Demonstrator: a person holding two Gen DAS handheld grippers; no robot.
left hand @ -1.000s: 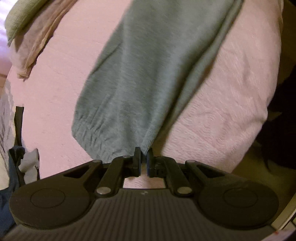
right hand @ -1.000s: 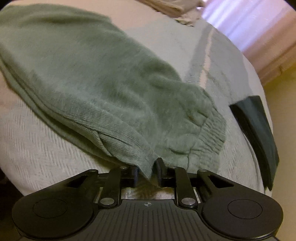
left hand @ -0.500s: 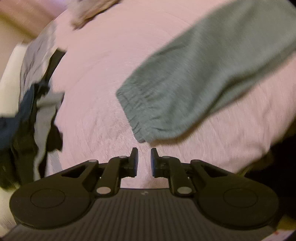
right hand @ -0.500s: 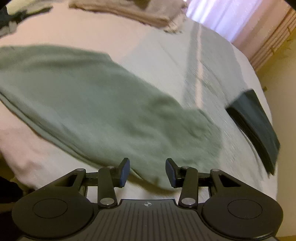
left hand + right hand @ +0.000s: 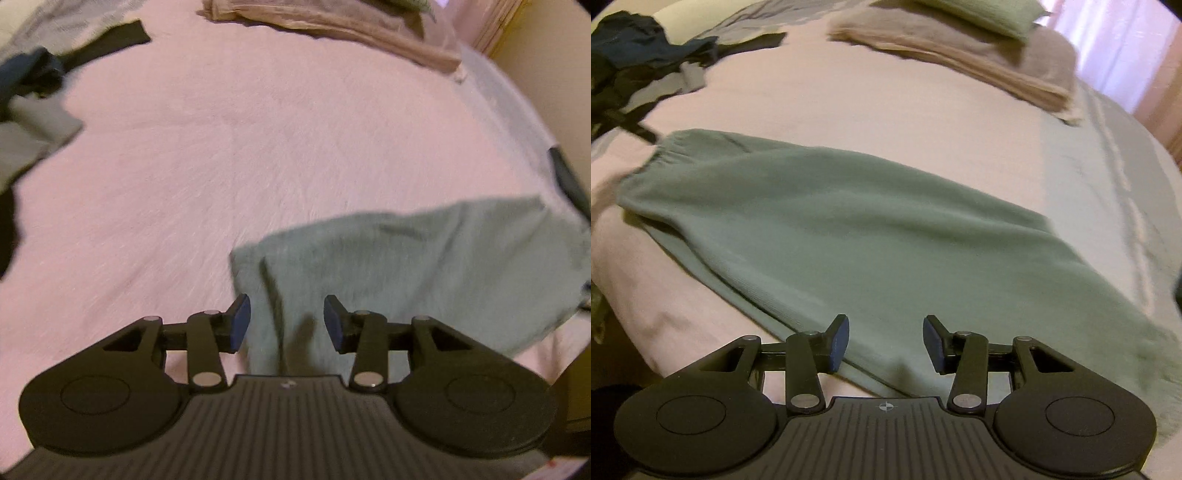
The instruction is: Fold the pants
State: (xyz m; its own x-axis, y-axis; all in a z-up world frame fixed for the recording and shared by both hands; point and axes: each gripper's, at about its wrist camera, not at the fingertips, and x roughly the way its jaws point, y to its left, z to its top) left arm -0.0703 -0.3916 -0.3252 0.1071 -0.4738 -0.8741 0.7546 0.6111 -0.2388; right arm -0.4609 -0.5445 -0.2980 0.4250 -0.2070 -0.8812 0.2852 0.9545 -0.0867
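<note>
Grey-green sweatpants (image 5: 827, 221) lie flat on the pale pink bedspread (image 5: 868, 110), legs stacked, cuffs at the far left (image 5: 676, 147). In the left wrist view the same pants (image 5: 424, 258) lie at lower right, one end running under the tool. My left gripper (image 5: 287, 323) is open just above that end, with cloth showing between the fingers but not clamped. My right gripper (image 5: 885, 341) is open over the near edge of the pants, also holding nothing.
Folded beige cloth (image 5: 979, 62) with a green folded piece (image 5: 982, 14) on top sits at the back of the bed. A dark pile of clothes (image 5: 635, 62) lies at far left. A dark flat object (image 5: 565, 177) rests near the bed's right edge.
Both grippers let go of the pant cuffs and opened wide. They pulled back and swung, so the pants now lie flat on the bed.
</note>
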